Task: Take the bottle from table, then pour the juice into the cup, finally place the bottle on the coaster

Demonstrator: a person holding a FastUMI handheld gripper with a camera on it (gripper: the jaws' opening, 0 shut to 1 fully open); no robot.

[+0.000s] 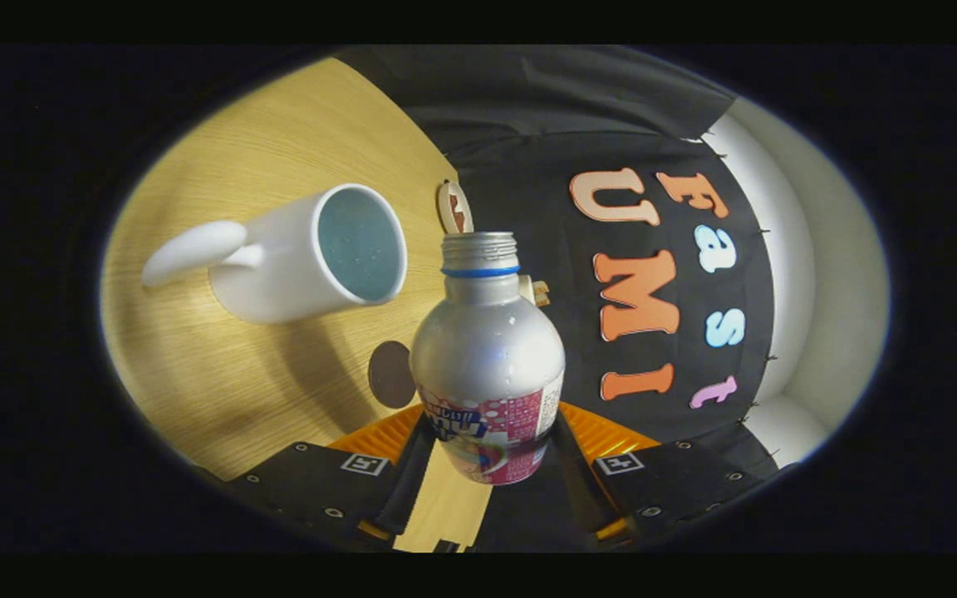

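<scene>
A silver bottle [487, 349] with a pink label, a blue neck ring and no cap sits between my fingers, and my gripper [488, 457] is shut on its lower body. The whole view is rolled, so the wooden table [221, 390] stands tilted to one side. A white cup [312, 253] with a bluish inside stands on the table beyond and beside the bottle's neck, its handle pointing away from the bottle. A dark round coaster [391, 374] lies on the table close to the bottle's shoulder, partly hidden behind it.
A small round wooden piece [453, 208] lies near the table's far edge, past the cup. A small pale object [535, 291] peeks out behind the bottle's neck. The booth's black cloth wall rises behind the table.
</scene>
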